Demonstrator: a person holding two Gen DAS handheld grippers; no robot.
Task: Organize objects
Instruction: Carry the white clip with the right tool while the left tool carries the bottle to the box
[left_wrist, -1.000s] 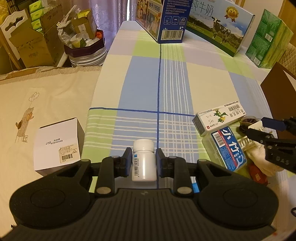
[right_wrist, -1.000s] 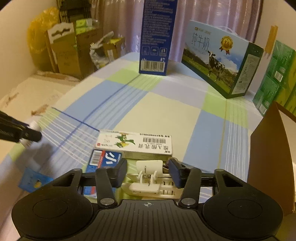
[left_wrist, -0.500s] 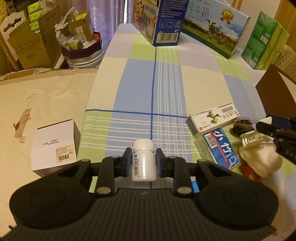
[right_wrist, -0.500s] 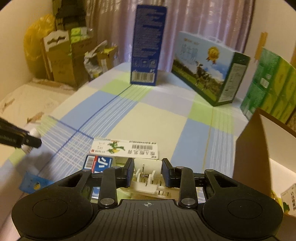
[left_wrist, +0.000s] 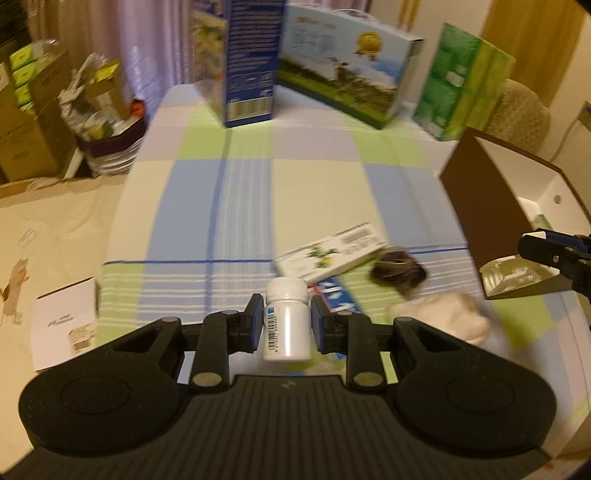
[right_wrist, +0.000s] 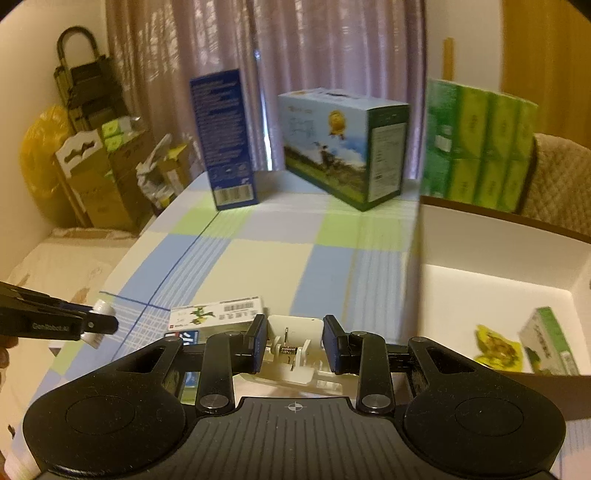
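So the left tongs (left_wrist: 287, 326) are clamped on a small white plastic bottle (left_wrist: 287, 325), round, smooth, screw cap on top and a barcode label down its side, held upright above the near part of the desk (left_wrist: 314, 192). The desk has a checked cloth on it, blue, green and cream squares with thin stripes.

The right tongs (right_wrist: 294, 342) are squeezed onto a white plastic clip thing (right_wrist: 293, 349) with a little metal spring showing in the middle, and they've got it right at the wall of the brown cardboard box (right_wrist: 498, 229) by the desk's right edge. That box is white inside, and there's a green-and-white carton (right_wrist: 550, 341) plus a yellowish crinkly packet (right_wrist: 498, 349) already sitting in it.

Still out on the cloth near the front: a flat white medicine carton (left_wrist: 330, 253) with a green plant print, a blue pack (left_wrist: 334, 295) tucked just under its edge, a dark fuzzy blob (left_wrist: 399, 267) too blurry to identify, and a soft cream-coloured lump (left_wrist: 443, 319) beside it.
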